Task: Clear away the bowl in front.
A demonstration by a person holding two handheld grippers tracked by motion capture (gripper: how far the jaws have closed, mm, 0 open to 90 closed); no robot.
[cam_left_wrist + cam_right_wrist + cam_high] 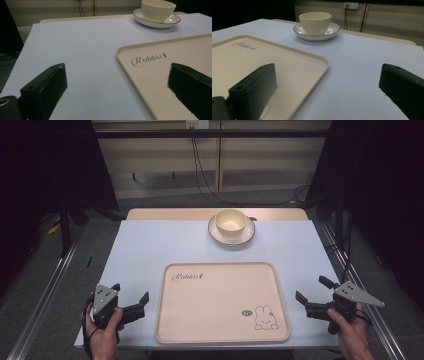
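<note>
A cream tray [210, 320] with a rabbit drawing and the word "Rabbit" lies at the near middle of the table; it holds nothing. Behind it a cream bowl [230, 222] stands upright on a white, dark-rimmed plate [248, 236]. My left gripper [131, 298], held in a hand at the tray's left edge, is open with nothing between its jaws. Right of the tray, my right gripper [313, 290] is open and empty too. The left gripper view has the tray's corner [160, 67] and the bowl [157, 10] ahead; the right gripper view has the tray [262, 57] and bowl [315, 22].
The table [150, 245] carries a pale blue cover, with a bare wooden strip [175, 214] along the far edge. Metal rails [45, 295] run along both sides on the floor. Cables [200, 175] hang from a wall socket behind.
</note>
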